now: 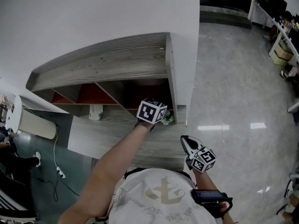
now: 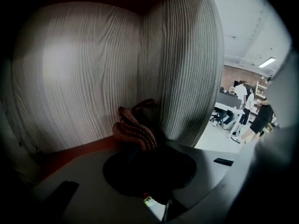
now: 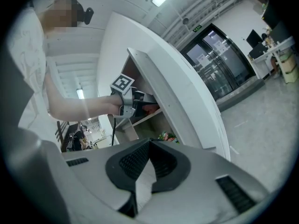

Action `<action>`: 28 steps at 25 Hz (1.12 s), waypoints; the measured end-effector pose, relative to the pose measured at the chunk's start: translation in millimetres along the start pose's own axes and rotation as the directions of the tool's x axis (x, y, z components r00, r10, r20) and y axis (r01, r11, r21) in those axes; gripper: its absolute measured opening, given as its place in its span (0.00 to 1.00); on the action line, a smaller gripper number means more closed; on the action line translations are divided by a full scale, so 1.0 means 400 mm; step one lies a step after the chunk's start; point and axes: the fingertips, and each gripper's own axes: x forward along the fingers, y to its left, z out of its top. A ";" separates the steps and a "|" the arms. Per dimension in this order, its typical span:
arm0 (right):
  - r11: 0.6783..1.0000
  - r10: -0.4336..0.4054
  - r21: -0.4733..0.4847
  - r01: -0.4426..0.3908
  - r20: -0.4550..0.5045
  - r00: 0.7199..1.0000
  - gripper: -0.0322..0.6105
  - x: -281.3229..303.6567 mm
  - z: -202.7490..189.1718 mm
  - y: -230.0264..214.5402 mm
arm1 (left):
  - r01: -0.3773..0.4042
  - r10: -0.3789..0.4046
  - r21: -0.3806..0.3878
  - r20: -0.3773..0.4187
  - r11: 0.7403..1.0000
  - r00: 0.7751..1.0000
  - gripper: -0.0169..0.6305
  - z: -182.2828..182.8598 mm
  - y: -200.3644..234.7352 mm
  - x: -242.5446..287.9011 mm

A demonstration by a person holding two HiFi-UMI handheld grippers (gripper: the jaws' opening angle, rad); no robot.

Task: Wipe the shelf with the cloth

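The grey wood-grain shelf (image 1: 107,62) stood against a white wall (image 1: 93,13), its top board overhanging the open compartments. A glossy floor (image 1: 233,92) stretched away on its right.

The person's bare left arm (image 1: 117,157) reached forward, nearly straight, into the rightmost compartment, and in the head view only the marker cube showed at the opening. The left claw (image 2: 138,148) was clenched on the cloth (image 2: 135,127), a bunched reddish-brown knit. It held the cloth right in the corner where the back panel (image 2: 79,78) met the right side panel (image 2: 182,69). The cloth looked to be against both boards, so no room lay ahead or to the right. The back panel ran clear to the left.

The right arm was bent and held close to the body. The right claw (image 3: 146,144) pointed toward the shelf's outer right edge, above the front of the projecting lower board (image 1: 112,134) and well apart from the left one. Its jaws were pressed together with nothing between them.

A small white pack (image 1: 96,112) sat on the lower board to the left of the reaching arm. A small greenish item (image 1: 167,118) lay just beside the marker cube near the right panel.
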 end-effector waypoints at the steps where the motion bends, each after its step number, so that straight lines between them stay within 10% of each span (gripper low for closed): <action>1: 1.000 -0.001 0.003 0.001 0.001 1.000 0.06 -0.002 0.000 -0.002 | -0.003 0.003 -0.002 -0.009 1.000 1.000 0.13 -0.004 -0.002 0.002; 28: 0.997 0.075 -0.002 -0.076 -0.042 0.996 0.06 0.081 -0.036 0.073 | -0.399 0.392 -0.205 -0.074 0.894 0.917 0.13 -0.145 0.292 -0.154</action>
